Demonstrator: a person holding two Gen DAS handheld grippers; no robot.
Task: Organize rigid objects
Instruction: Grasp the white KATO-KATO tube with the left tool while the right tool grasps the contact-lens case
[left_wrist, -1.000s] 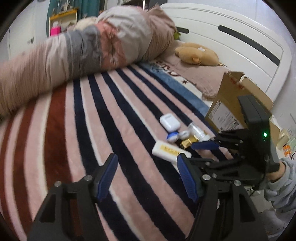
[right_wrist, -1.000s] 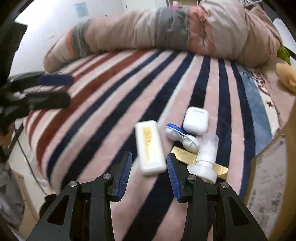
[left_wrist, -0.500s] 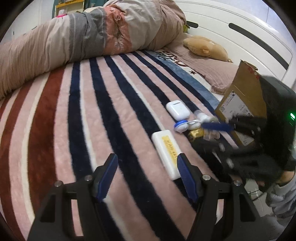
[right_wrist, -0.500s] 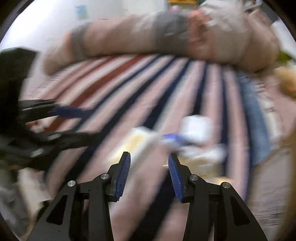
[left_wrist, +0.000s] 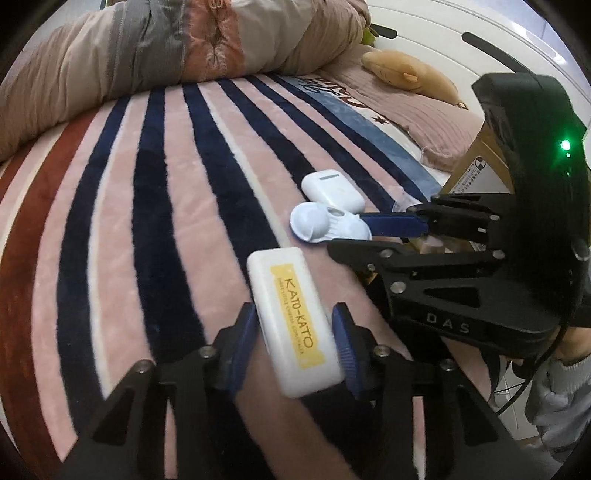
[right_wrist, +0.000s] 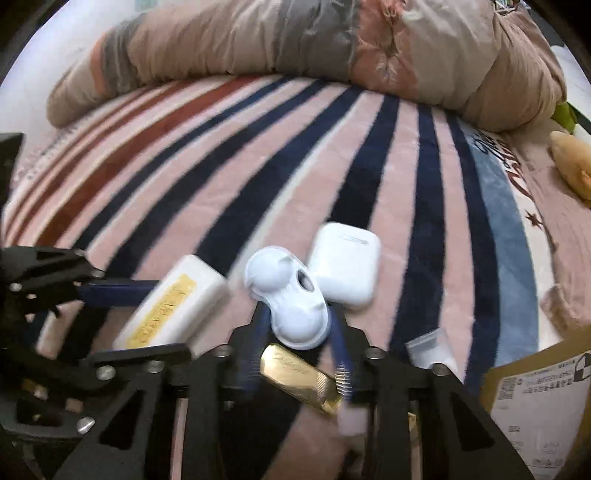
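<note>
White box (left_wrist: 293, 321) between parted left gripper (left_wrist: 295, 338) fingers; lens case (right_wrist: 291, 302) between parted right gripper (right_wrist: 297, 332) fingers

The striped blanket (left_wrist: 155, 206) is plush, fuzzy cloth. On it, the white box (left_wrist: 295, 325) looks like smooth matt plastic with a yellow paper label. The contact lens case (right_wrist: 291, 302) and earbud case (right_wrist: 345, 264) are glossy plastic. The gold bar (right_wrist: 301, 376) shines like metal. At far right, the cardboard box (right_wrist: 543, 391) is matt.
</note>
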